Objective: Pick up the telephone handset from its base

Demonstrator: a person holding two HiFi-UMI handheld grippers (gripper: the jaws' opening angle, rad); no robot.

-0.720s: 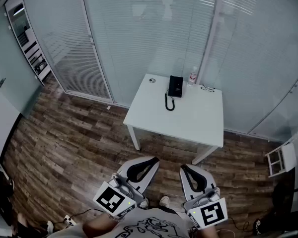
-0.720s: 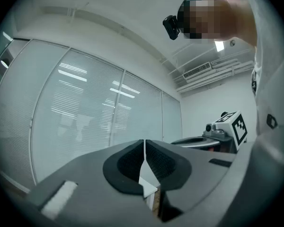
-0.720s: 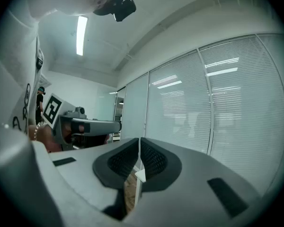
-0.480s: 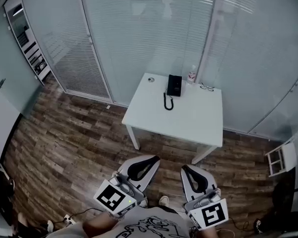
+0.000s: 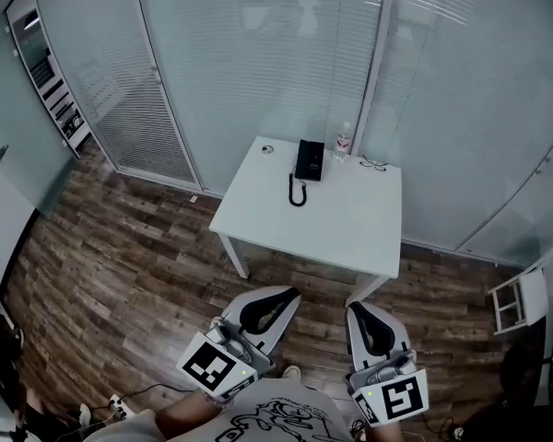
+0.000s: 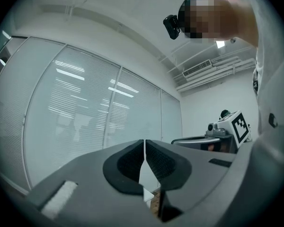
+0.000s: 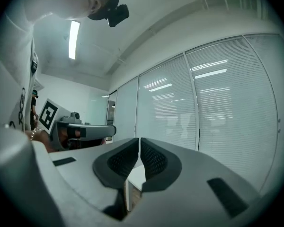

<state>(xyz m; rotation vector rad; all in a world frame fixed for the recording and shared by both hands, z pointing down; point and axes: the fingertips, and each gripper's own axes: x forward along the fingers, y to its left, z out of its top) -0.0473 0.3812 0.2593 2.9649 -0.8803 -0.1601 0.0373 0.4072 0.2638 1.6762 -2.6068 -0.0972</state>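
Left gripper (image 5: pixel 286 296): jaws closed pad to pad, with only a hairline seam between them in the left gripper view, and nothing held. Right gripper (image 5: pixel 356 309): jaws likewise brought together and empty. Both are held level and side by side, low in the head view, close in front of the person's printed shirt (image 5: pixel 269 419), and both point toward the table. Neither touches anything.

Task item: the black telephone (image 5: pixel 309 159) sits near the far edge of the white table (image 5: pixel 332 224), well apart from both grippers. At this size the handset cannot be told apart from its base. A dark coiled cord (image 5: pixel 297 192) loops from the telephone toward the near side of the tabletop.

Surroundings on the table: a small bottle (image 5: pixel 344 140) stands just to the right of the telephone, a pair of glasses (image 5: pixel 374 164) lies further right, and a small round object (image 5: pixel 267 149) lies to the left near the far corner.

Around the table: glass partition walls with blinds (image 5: pixel 258 53) stand behind it and to the right. A stretch of wood-plank floor (image 5: pixel 120 265) lies between the grippers and the table's near edge. A shelf unit (image 5: pixel 51 72) stands at the far left, and a white frame-like piece of furniture (image 5: pixel 514 300) at the right edge.
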